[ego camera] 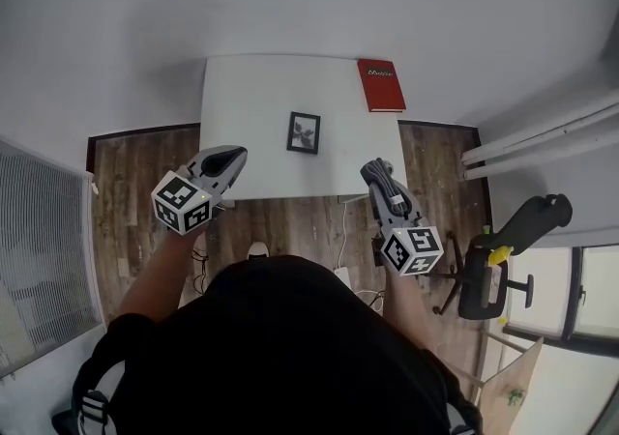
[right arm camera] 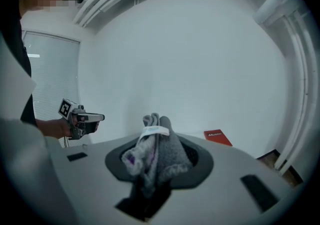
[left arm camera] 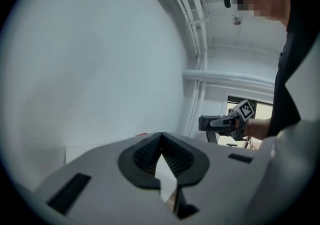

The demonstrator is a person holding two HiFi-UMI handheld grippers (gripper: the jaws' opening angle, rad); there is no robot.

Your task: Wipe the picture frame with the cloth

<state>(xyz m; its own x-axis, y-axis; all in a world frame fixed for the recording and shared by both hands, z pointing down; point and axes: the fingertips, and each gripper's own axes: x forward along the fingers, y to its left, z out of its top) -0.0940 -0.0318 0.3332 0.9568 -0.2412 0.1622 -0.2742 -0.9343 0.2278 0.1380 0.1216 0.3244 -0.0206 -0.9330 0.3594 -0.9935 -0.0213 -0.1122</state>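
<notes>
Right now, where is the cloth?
In the right gripper view, the grey cloth is clamped in the right gripper. In the head view that gripper is by the white table's near right corner, right of the picture frame.

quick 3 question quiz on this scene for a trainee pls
1. Fill in: on the table, the red book lies at the far ____ corner, beyond the picture frame.
2. The right claw holds: A the cloth; B the picture frame; C the red book.
3. True or false: the left claw is shut and empty.
Key: 1 right; 2 A; 3 true.
</notes>
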